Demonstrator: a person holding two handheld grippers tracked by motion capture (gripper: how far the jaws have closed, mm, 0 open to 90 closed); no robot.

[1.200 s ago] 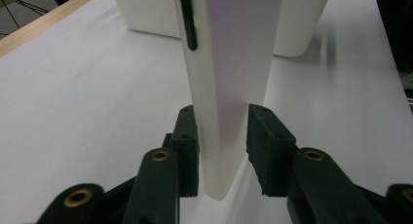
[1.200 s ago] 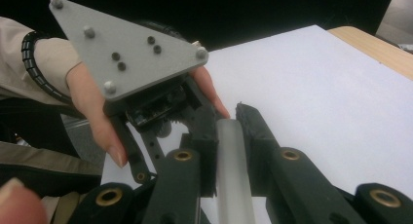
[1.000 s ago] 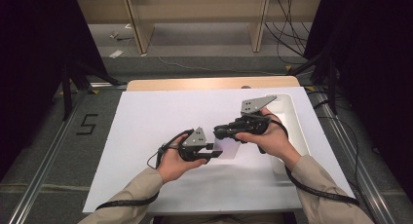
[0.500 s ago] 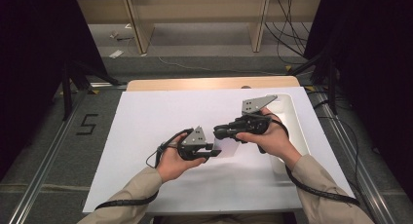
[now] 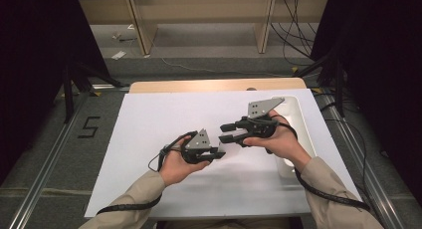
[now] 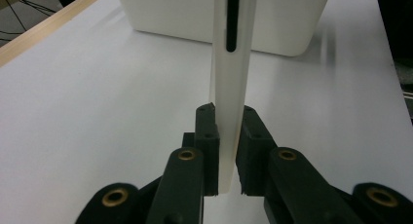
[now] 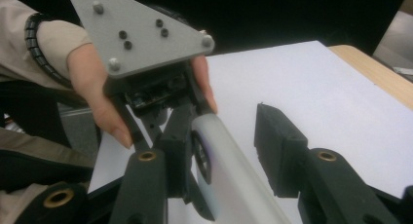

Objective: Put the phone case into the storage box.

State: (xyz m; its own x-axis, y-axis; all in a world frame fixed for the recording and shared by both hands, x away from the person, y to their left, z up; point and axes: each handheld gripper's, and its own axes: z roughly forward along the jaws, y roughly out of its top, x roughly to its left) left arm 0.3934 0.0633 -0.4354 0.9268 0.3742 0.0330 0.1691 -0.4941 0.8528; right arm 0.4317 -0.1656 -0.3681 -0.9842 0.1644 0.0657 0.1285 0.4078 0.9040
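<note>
Left gripper (image 6: 228, 151) fingers clamped on flat white piece (image 6: 233, 87) near white tray (image 5: 298, 134), right gripper (image 7: 234, 151) fingers just opening, parted around that piece.

My left gripper (image 6: 226, 156) has matt black plastic jaws with brass-coloured rivets, clamped on a smooth, milky translucent plastic strip (image 6: 233, 102) at frame centre. My right gripper (image 7: 219, 151) has the same matt black plastic. The table sheet (image 5: 149, 124) looks smooth matt white, its far edge pale wood. The bin (image 5: 298, 124) at right is satin white plastic. My sleeves are beige cloth.
</note>
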